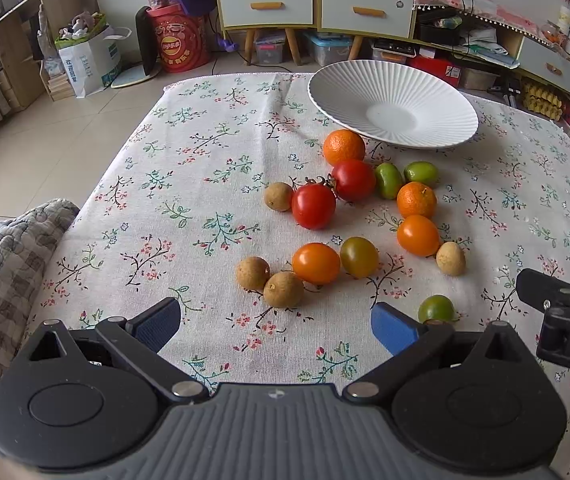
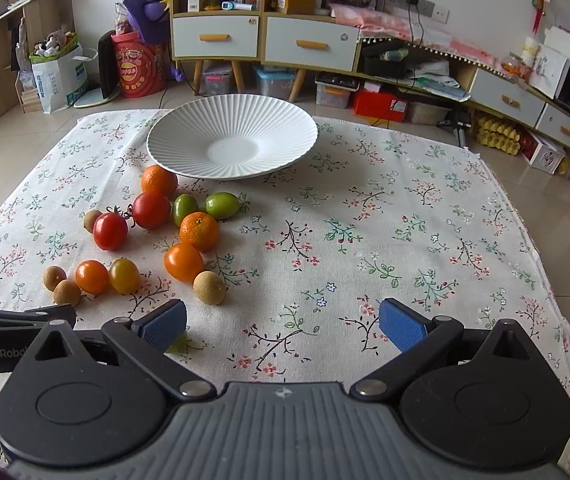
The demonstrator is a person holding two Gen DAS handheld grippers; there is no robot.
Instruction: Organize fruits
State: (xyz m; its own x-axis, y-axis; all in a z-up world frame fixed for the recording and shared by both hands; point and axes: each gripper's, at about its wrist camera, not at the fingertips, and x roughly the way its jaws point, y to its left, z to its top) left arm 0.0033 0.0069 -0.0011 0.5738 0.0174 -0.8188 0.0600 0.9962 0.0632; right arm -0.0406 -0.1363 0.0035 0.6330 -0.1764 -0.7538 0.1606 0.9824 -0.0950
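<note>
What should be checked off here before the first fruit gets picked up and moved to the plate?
1. Left tongs open and holding nothing: ok.
2. Right tongs open and holding nothing: ok.
3. White plate upright on the tablecloth, nothing in it: ok.
4. Fruit reachable: the two brown longans lie just ahead of the left tongs, touching each other and an orange tomato: ok, but crowded.
5. Small green fruit beside the left tongs' right pad, partly hidden in the right wrist view: cannot tell if it is clear of the tongs.
</note>
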